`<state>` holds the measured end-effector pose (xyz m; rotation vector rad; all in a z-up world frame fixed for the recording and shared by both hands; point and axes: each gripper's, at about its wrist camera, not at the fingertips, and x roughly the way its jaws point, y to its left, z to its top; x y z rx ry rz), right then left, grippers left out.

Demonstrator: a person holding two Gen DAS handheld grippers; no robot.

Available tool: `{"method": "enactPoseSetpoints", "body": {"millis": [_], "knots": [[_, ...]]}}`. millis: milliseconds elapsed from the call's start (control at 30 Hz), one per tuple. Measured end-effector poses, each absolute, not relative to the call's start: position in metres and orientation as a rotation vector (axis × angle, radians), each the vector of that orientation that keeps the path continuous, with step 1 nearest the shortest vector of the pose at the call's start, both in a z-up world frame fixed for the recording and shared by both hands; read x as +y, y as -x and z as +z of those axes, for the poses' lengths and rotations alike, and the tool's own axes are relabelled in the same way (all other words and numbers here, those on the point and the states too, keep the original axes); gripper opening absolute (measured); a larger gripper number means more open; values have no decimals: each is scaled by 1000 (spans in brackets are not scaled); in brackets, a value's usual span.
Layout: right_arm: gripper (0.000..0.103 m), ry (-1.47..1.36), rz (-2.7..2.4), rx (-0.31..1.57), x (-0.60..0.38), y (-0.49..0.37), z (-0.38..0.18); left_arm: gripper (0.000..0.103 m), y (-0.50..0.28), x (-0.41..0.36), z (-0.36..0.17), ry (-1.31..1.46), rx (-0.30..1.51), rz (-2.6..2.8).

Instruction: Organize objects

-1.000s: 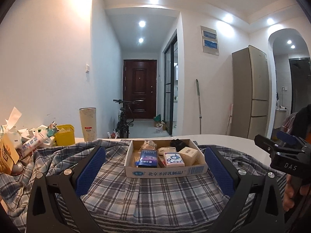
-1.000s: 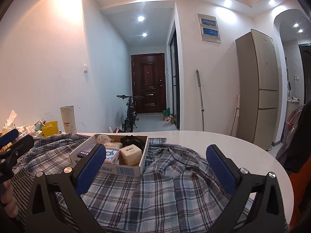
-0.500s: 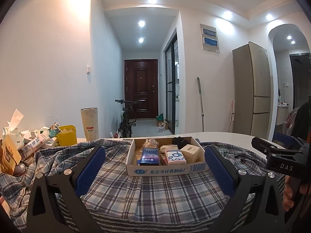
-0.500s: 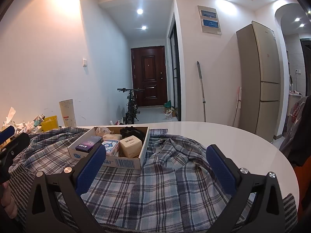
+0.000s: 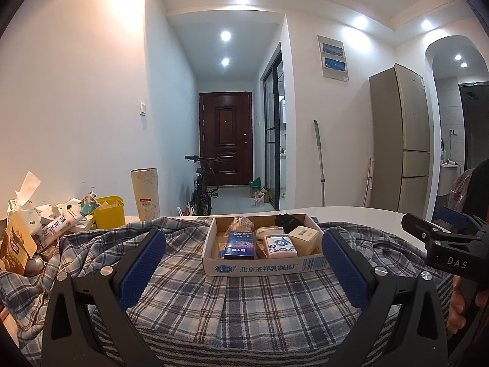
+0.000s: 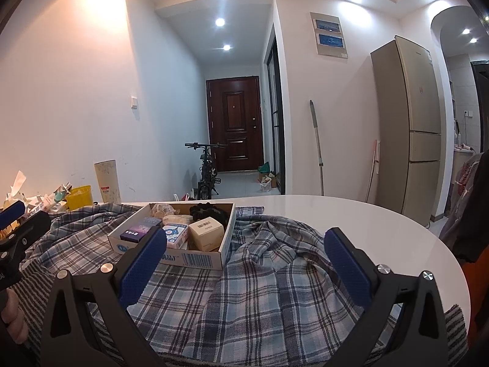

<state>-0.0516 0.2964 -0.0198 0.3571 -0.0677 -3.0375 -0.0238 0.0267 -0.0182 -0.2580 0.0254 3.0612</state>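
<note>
Left gripper (image 5: 243, 261): lower frame of the left view, blue-padded fingers spread wide apart, nothing between them; hovers over the plaid cloth. Its black body also shows at the left edge of the right view

Right gripper (image 6: 244, 263): lower frame of the right view, fingers likewise spread wide, holding nothing; it appears at the right edge of the left view as a black body marked "DAS", with the holding hand (image 5: 458, 309) below it

Plaid cloth (image 5: 244, 299): blue-grey checked fabric, rumpled, covering the near tabletop in both views; a striped cloth edge lies under it along the bottom

Cardboard box (image 5: 262, 267): shallow open tray with blue Chinese print on its front wall, resting on the plaid cloth; centre of the left view, centre-left of the right view. Contents: blue packet (image 5: 240, 241), pink floral packet (image 5: 279, 244), beige carton (image 5: 302, 235), black bundle (image 5: 285, 220), clear wrapped item at the back

White table (image 6: 351, 214): bare rounded top seen broadly only in the right view, right of centre

Clutter pile (image 5: 39, 229): wrappers and packets at the left edge, clearest in the left view; yellow tub (image 5: 108, 212) and tall speckled cylinder (image 5: 145, 194) beside it

Far: bicycle (image 5: 203, 183) before a dark door (image 5: 226, 137); fridge (image 5: 400, 140) at right
</note>
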Motion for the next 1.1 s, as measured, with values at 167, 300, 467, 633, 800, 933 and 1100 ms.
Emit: {"method": "enactPoseSetpoints", "body": {"millis": [167, 300, 467, 633, 800, 933, 1100], "knots": [[103, -361, -3039, -78, 298, 52, -20, 103, 25, 27, -19, 275, 33, 3058], [103, -368, -3038, -97, 300, 53, -19, 103, 26, 28, -19, 282, 43, 3058], [103, -376, -3037, -93, 299, 54, -19, 103, 27, 28, -20, 281, 39, 3057], [103, -377, -3037, -96, 298, 55, -19, 103, 27, 28, -20, 287, 42, 3057], [103, -377, -3037, -97, 299, 55, -19, 103, 27, 28, -21, 289, 43, 3056], [103, -380, -3036, -106, 299, 55, -20, 103, 27, 28, -21, 290, 41, 3056], [103, -386, -3036, -105, 298, 56, -20, 103, 27, 28, -20, 289, 44, 3056]]}}
